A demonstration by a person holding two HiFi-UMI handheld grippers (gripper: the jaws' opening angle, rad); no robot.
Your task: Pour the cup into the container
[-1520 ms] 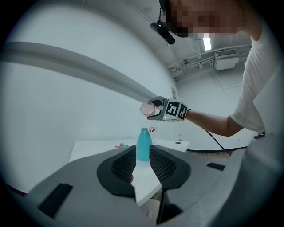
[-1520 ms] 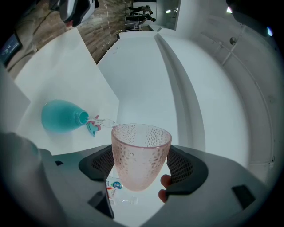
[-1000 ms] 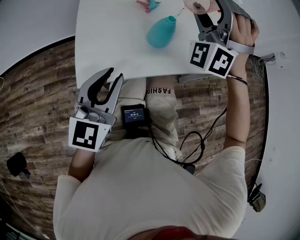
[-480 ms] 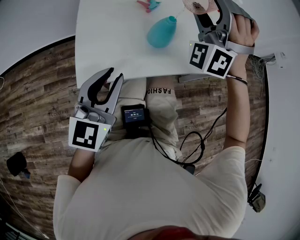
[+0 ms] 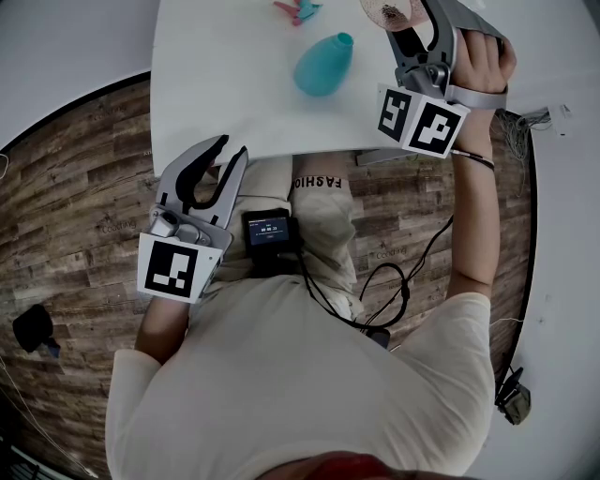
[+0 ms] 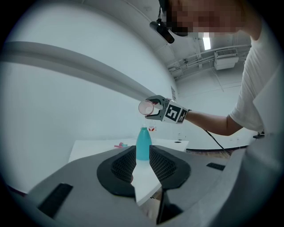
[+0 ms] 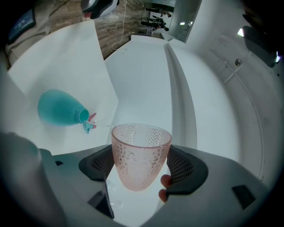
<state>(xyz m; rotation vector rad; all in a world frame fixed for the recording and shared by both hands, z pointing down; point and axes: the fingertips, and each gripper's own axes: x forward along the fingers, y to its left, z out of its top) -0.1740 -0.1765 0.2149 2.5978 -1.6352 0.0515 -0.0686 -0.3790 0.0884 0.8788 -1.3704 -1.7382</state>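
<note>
Right gripper [image 7: 143,170] clamped on pink cup [image 7: 141,150], tipped above teal bottle [image 5: 323,64]. Left gripper [image 6: 142,165] gaping, empty. I'd centre lip over narrow neck, tilt slowly.

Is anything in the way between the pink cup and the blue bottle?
No, nothing visible. The right gripper holds the pink cup tipped above the blue bottle, with only open air between them. The little clips lie off to the side on the table.
</note>
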